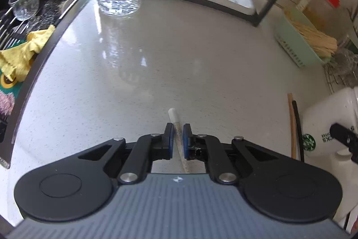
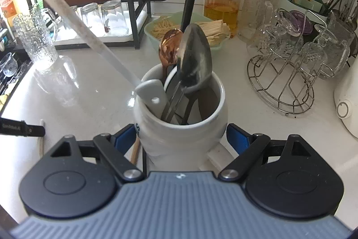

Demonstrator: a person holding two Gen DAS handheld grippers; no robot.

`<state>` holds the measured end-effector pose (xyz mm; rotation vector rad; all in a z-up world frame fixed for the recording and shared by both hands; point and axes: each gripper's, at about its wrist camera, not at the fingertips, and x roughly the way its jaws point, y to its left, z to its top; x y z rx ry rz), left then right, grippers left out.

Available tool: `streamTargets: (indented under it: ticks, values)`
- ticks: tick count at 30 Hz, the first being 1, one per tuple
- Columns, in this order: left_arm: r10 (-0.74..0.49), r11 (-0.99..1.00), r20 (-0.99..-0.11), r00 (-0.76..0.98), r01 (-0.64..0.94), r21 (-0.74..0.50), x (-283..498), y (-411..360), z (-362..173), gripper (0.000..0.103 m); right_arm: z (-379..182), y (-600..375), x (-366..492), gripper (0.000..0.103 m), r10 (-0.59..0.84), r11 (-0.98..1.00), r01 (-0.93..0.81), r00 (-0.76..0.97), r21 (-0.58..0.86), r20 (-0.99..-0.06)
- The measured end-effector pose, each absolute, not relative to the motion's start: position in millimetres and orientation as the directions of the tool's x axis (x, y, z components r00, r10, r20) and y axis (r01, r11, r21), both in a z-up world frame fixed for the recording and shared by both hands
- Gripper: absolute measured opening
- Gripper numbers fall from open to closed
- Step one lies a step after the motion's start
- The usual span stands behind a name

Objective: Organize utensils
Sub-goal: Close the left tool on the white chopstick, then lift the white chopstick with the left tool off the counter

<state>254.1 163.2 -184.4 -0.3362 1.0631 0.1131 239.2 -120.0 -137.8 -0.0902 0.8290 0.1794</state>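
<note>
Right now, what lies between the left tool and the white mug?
A tan chopstick and a black chopstick, on the counter; left wrist view.

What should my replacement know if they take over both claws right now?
Left claw: shut on a white chopstick lying on the counter.
Right claw: jaws wide around the white Starbucks mug; contact unclear.
Done: mug holds a steel spoon, copper spoon, white chopstick and other utensils.
Left: lift the gripped chopstick into the mug, then the tan chopstick and black chopstick beside it.
</note>
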Motion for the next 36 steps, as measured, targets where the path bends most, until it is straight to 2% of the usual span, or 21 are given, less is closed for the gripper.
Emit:
streamTargets:
  ticks: [14, 36]
  values:
    - [-0.242, 0.935, -0.835, 0.495, -0.112, -0.337, 242.9, 139.6, -176.9, 0.007, -136.0, -118.3, 243.9, 0.089, 0.121, 0.982, -0.188, 0.673, -0.01, -0.73]
    - [-0.308, 0.915, -0.734, 0.605, -0.023, -0.402, 205.7, 88.4, -101.5, 0.006, -137.3, -133.8, 252.0, 0.089, 0.237, 0.954, -0.296, 0.631, 0.053, -0.738]
